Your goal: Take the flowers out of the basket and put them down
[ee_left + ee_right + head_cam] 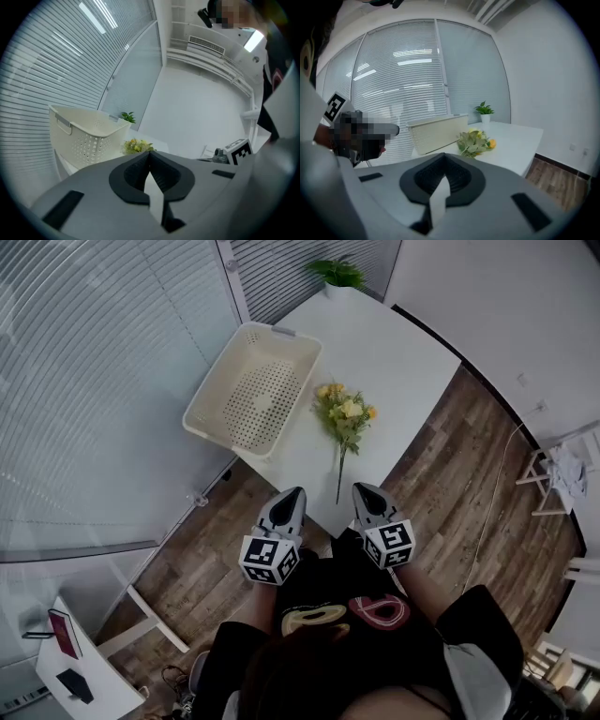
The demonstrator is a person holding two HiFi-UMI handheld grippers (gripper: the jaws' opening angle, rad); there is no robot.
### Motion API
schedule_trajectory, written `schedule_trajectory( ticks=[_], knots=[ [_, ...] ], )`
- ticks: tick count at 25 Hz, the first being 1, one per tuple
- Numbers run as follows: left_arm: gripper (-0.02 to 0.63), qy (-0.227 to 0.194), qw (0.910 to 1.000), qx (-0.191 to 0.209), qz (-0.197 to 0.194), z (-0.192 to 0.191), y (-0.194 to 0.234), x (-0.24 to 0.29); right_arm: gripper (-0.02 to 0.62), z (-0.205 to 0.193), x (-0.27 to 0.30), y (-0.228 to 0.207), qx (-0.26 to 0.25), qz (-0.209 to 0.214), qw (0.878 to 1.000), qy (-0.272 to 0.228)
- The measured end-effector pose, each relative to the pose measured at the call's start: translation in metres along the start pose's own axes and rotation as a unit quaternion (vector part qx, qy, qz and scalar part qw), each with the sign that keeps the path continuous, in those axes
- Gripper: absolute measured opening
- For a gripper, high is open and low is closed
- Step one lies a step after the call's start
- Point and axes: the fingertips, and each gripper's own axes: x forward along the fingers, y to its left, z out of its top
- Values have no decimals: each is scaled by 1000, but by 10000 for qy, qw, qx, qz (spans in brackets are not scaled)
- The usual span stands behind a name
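Surface: a white rectangular table top [394,352] carries both task things, and its near corner lies just ahead of the claws.
Basket: a cream perforated plastic basket [217,381] is seen empty at the surface's left edge, just beside the flowers but apart from them.
Flowers: a bunch of yellow blooms with green leaves on a thin stem [345,413] lies flat on the surface outside the basket, with the stem pointed toward the person.
Left claw [289,498]: it is pressed together on nothing and held off the surface, left of the stem's end.
Right claw [367,491]: it is likewise pressed together and empty, right of the stem's end.
Step in hand: the placing is judged done. Any retreat is best made straight back, so that the stem is not brushed over the edge.
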Motion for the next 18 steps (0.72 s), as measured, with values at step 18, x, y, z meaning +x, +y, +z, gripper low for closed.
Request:
schedule_trajectory(
  ticks=[18],
  knots=[
    [17, 29, 9986, 170, 494, -8, 14, -4, 9, 5, -3, -10, -82, -168, 9998, 59]
  ],
)
